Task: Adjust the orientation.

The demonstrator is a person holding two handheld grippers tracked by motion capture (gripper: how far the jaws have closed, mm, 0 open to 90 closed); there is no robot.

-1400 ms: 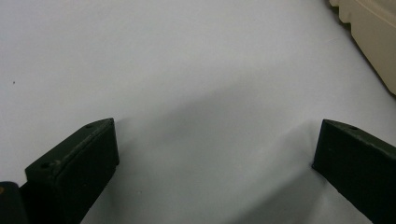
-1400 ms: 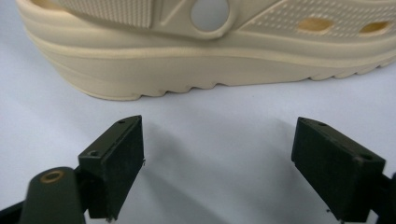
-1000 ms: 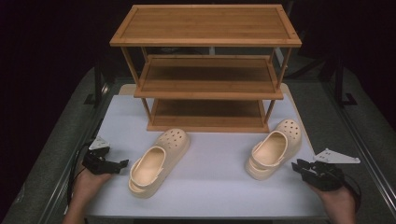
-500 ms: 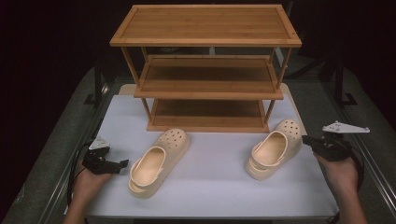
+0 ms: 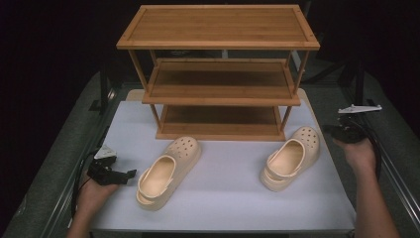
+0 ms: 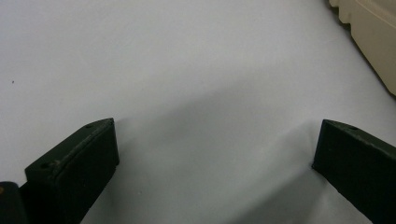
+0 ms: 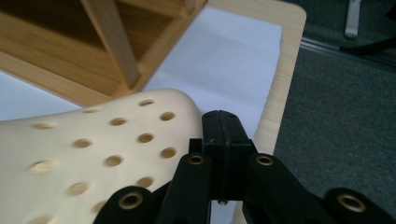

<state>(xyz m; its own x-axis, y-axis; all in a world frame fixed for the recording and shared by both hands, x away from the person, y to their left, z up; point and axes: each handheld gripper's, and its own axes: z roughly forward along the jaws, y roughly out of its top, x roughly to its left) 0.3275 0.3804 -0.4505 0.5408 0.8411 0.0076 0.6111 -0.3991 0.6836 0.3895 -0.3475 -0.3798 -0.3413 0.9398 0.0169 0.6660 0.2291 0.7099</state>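
Two cream perforated clogs lie on the white mat in front of a three-tier bamboo shoe rack. The left clog points toward the rack; my left gripper rests just left of its heel, open. In the left gripper view the jaws stand wide apart over bare mat, with the clog's edge at top right. My right gripper is held right of the right clog's toe. Its jaws are pressed together, empty, beside the clog's holed toe.
The rack's lowest shelf and post stand just beyond the right clog. The mat ends at a wooden board edge, with dark grey covering past it. Cables trail from both grippers.
My right gripper has moved from the table's front right corner farther away, level with the right clog's toe. The left gripper and both clogs have stayed put.
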